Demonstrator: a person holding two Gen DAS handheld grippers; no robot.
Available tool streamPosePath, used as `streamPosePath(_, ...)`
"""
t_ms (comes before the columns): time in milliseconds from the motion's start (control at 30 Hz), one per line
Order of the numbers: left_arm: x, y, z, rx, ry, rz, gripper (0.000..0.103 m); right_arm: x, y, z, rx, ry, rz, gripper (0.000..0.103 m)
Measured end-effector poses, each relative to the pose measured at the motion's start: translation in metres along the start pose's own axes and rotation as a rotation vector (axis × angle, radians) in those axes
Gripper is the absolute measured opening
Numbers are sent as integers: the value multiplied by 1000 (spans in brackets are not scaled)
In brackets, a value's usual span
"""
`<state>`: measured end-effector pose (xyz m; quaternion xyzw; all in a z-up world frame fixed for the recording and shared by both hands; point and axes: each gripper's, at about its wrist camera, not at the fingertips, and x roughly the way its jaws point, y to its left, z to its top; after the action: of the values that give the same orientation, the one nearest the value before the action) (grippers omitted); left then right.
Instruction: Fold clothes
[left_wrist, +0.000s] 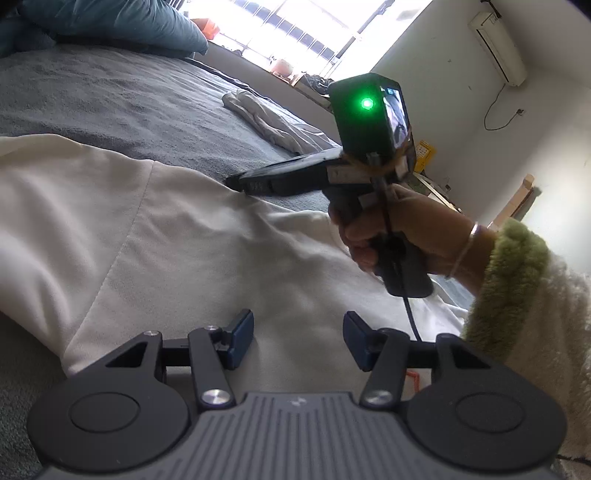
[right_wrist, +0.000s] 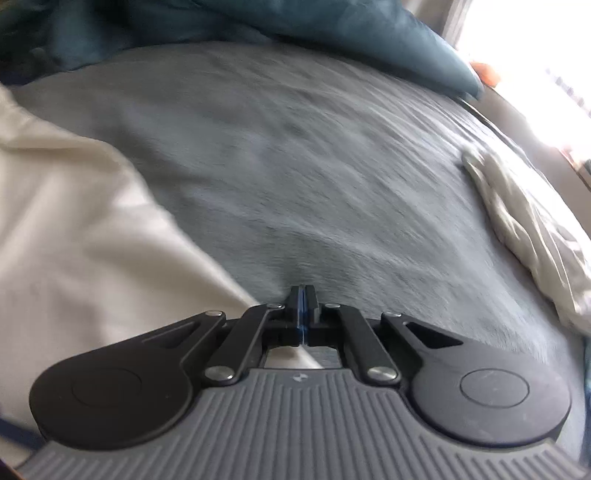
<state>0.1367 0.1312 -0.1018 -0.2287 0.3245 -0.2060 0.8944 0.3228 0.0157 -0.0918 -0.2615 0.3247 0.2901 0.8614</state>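
Grey textured bedding (left_wrist: 122, 107) covers a wide bed that runs back to a bright window (left_wrist: 295, 26), with a rumpled teal duvet (left_wrist: 122, 22) heaped at its far end. A large cream-white garment of smooth fabric (left_wrist: 155, 236) lies spread across the near part of the bed, a stitched seam running down it. Farther off, near the bed's window-side edge and well apart from it, sits a smaller crumpled off-white cloth (left_wrist: 273, 122).

The left tool (left_wrist: 298, 338) hovers low over the cream-white garment with its blue-padded fingers (left_wrist: 242, 339) standing apart and nothing between them.

The right tool (right_wrist: 303, 301) is held by a hand (left_wrist: 402, 229) wearing a thin bangle, its wrist in a fluffy cream and green sleeve (left_wrist: 524, 295). Its fingers are pressed fully together, and its tip (left_wrist: 236, 182) rests at the far edge of the cream-white garment, where fabric meets grey bedding. Whether any cloth is pinched between the pads cannot be told; the right wrist view is blurred there. A green light glows on the tool's black body.

A white air conditioner (left_wrist: 498, 46) hangs on the wall beside the window.
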Motion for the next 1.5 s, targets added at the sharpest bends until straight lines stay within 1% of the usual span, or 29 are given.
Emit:
streamPosePath(33,0,0,0,-1,0,0,55,-3,-7,1,31,-11,-12,0)
streamPosePath(67,0,0,0,-1,0,0,55,-11,-15,2,62,-16,7,1)
streamPosePath(200,0,0,0,1,1,2,56,-47,-50,1,183,-31,119,3)
streamPosePath(267,0,-1,0,3,1,4,56,-62,-54,-6,190,-5,214,3)
streamPosePath(333,0,-1,0,8,0,5,56,-60,-50,-15,153,71,221,3)
streamPosePath(400,1,0,0,9,-1,4,56,-40,-47,-29,83,176,117,0)
streamPosePath(433,1,0,0,8,-1,2,56,-33,-55,-35,106,187,93,0)
streamPosePath(467,1,1,0,7,-1,0,56,-28,-66,-40,146,186,80,0)
streamPosePath(500,0,1,0,5,0,-2,56,-29,-78,-41,216,165,83,0)
streamPosePath(533,0,2,0,3,0,-4,56,-33,-85,-40,227,146,4,0)
streamPosePath(567,0,2,0,3,0,-4,56,-38,-90,-39,219,130,-100,4)
streamPosePath(600,0,2,0,2,0,-5,56,-42,-98,-41,227,132,-160,5)
streamPosePath(633,0,2,0,3,0,-4,56,-52,-110,-44,270,130,-173,4)
streamPosePath(700,0,1,0,7,1,-1,57,-74,-136,-52,372,120,-178,4)
streamPosePath(767,1,1,0,10,1,0,57,-99,-154,-67,427,118,-211,4)
streamPosePath(833,1,0,0,13,1,1,58,-123,-176,-89,530,150,-204,5)
streamPosePath(867,1,-1,0,16,0,3,58,-133,-183,-103,581,170,-188,5)
streamPosePath(933,2,-3,-1,23,0,7,59,-145,-190,-131,621,218,-170,5)
streamPosePath(1033,2,-5,-2,34,-1,12,60,-146,-193,-163,638,277,-168,5)
streamPosePath(1100,2,-5,-2,40,-2,14,60,-139,-195,-179,688,281,-112,6)
streamPosePath(1133,2,-5,-2,38,-2,12,60,-130,-196,-185,697,285,-106,5)
streamPosePath(1167,2,-4,-3,36,-3,9,60,-121,-197,-190,701,289,-106,3)
streamPosePath(1200,2,-4,-2,33,-3,6,60,-116,-196,-192,695,281,-121,3)
streamPosePath(1267,2,-4,-2,29,-2,2,60,-113,-202,-191,729,224,-172,3)
streamPosePath(1333,3,-3,-1,29,-2,2,60,-113,-211,-187,753,202,-307,6)
streamPosePath(1367,3,-3,-1,30,-2,3,61,-116,-216,-187,788,186,-308,7)
streamPosePath(1400,3,-4,-1,30,-2,3,61,-119,-221,-186,830,167,-292,7)
streamPosePath(1467,3,-3,-1,31,-1,3,61,-123,-223,-183,912,136,-186,8)
streamPosePath(1500,3,-4,-1,33,-1,3,61,-124,-221,-178,907,128,-154,14)
